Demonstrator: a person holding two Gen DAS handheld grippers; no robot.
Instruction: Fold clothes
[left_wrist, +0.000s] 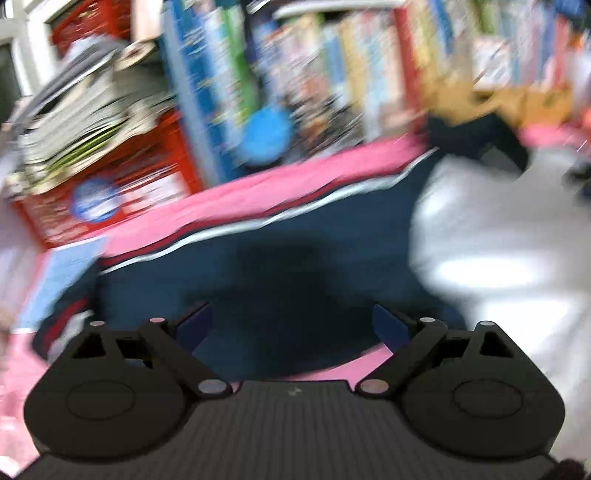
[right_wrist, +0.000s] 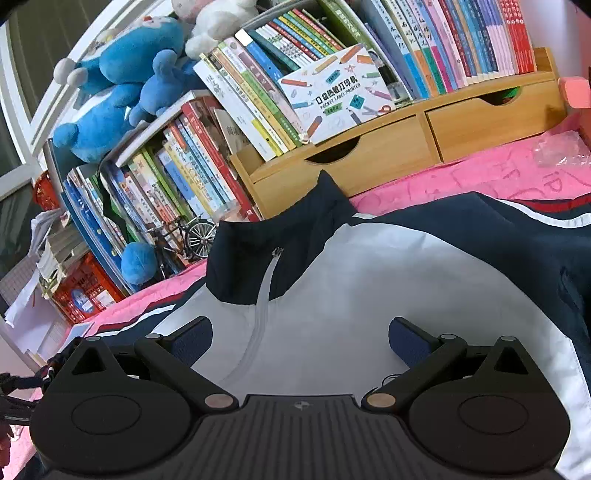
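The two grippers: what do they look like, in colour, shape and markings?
Both look alike. The left gripper and the right gripper each have a black body with a ribbed dark-grey centre plate that bears a small logo. On either side sits a round black housing with an oval recess. Black link arms with copper-coloured pivot pins carry dark blue textured pads. No cables or sleeves show.

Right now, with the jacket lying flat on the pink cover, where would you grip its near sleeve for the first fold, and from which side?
Probably the navy sleeve at its outer striped edge, coming in from the side over the pink cover. That edge lies free, so open fingers can slide under and pinch it; the white chest panel offers no edge.
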